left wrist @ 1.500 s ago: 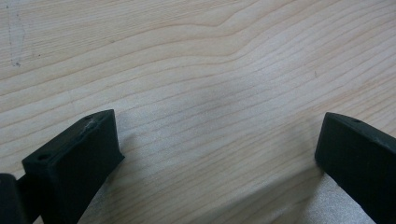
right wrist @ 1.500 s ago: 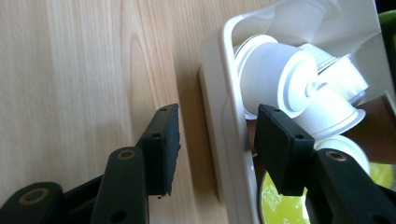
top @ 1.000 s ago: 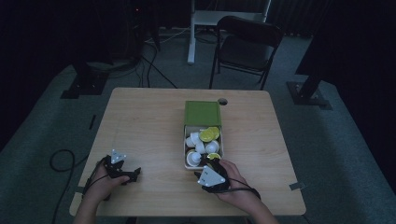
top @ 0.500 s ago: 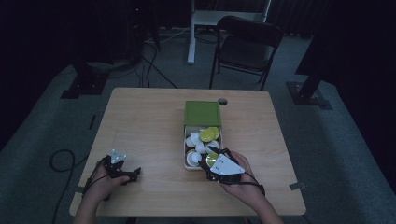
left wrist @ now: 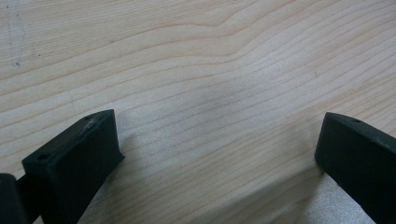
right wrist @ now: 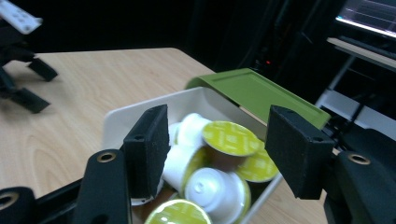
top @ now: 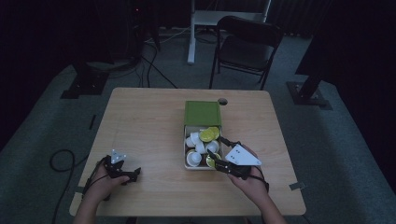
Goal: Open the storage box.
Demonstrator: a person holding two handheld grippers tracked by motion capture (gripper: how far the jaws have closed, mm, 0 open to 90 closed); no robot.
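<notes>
Coffee capsules are lying heaped in the white box at the table's middle, its green lid folded back. I'm hovering my right gripper over them, jaws half apart and gripping nothing. I'm resting my left gripper wide apart on bare wood.

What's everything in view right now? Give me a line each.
Table: one, light wood, centre of the high view.
Box: one, white, on the table right of centre, its green lid hinged open at the far side.
Capsules: several, white with yellow-green tops, piled in the box; exact count unclear.
Folding chair: one, dark, beyond the table.
Cables: dark, on the floor at left.
Left tongs: black, open over bare table.
Right tongs: black, open, nothing gripped, at the box's near end.
</notes>
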